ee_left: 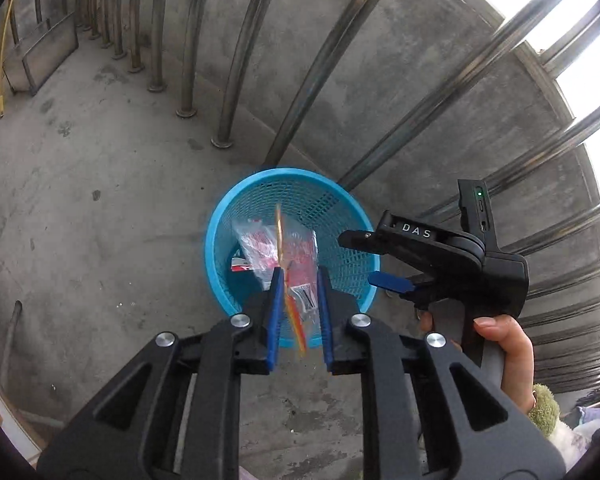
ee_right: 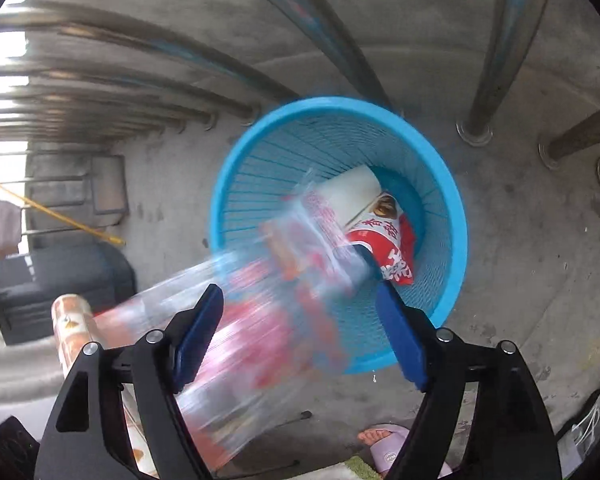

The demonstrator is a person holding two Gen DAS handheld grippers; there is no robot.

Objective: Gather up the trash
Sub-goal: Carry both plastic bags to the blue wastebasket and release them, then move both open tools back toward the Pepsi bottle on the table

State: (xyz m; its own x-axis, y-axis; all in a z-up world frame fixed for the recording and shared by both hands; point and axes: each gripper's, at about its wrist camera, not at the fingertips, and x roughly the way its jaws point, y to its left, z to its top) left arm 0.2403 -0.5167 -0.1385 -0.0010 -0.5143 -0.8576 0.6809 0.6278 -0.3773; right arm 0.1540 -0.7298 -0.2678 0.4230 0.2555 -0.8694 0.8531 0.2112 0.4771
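Observation:
A blue mesh basket (ee_left: 220, 248) (ee_right: 236, 168) stands on the concrete floor by the railing. My left gripper (ee_left: 300, 272) hovers over its near rim with the jaws a little apart. A thin orange wrapper (ee_left: 294, 312) hangs edge-on between the pads, close to the left one, and they do not clamp it. My right gripper (ee_right: 300, 290) (ee_left: 364, 260) is wide open above the basket. A blurred clear wrapper with red print (ee_right: 260, 320) lies loose between its pads, reaching into the basket. Inside are a red-and-white packet (ee_right: 392, 240) and a white card (ee_right: 352, 192).
Steel railing bars (ee_left: 236, 80) curve around the basket, close behind it. A black case (ee_right: 60, 288) sits at left, with a metal frame (ee_left: 40, 56) and a yellow rod (ee_left: 0, 80) farther off. A foot in a lilac slipper (ee_right: 384, 448) is near the bottom edge.

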